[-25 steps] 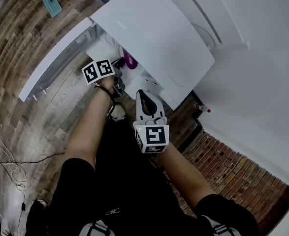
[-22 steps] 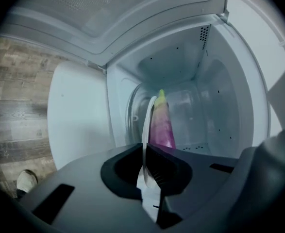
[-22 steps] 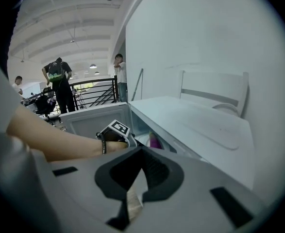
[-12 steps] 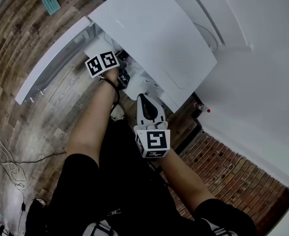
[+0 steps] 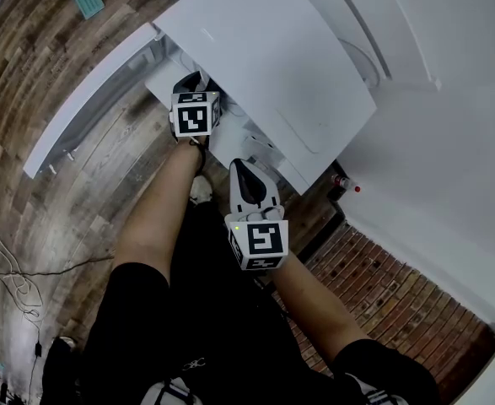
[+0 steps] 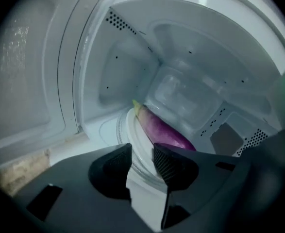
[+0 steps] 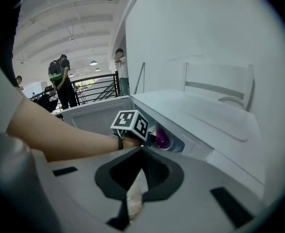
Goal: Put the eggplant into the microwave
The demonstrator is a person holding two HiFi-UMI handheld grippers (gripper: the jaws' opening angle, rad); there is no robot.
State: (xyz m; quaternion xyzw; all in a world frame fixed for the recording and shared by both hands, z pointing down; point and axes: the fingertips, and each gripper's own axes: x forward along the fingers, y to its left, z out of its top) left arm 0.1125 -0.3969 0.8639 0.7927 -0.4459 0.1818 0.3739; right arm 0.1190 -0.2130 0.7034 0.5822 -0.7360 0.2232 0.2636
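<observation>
The left gripper (image 6: 142, 153) is poked into the mouth of the microwave (image 6: 127, 72) and its jaws have just been opening. They now stand a bit apart with nothing pinched between them, just the edge of the glass turntable plate (image 6: 132, 136) showing through the gap. The eggplant (image 6: 164, 130) lies right beyond the tips, a little off to the right-hand jaw. It's lying flat on that plate, with its pale stem end pointing away toward the back wall, so it's in the oven and nobody's holding it. The microwave door (image 6: 30, 72) hangs open off to the claw's left. The right gripper (image 7: 141, 152) hangs back near the person's body, well short of the oven. Its jaw tips are together and empty, and it's aimed at the left one's marker cube (image 7: 131, 124).
</observation>
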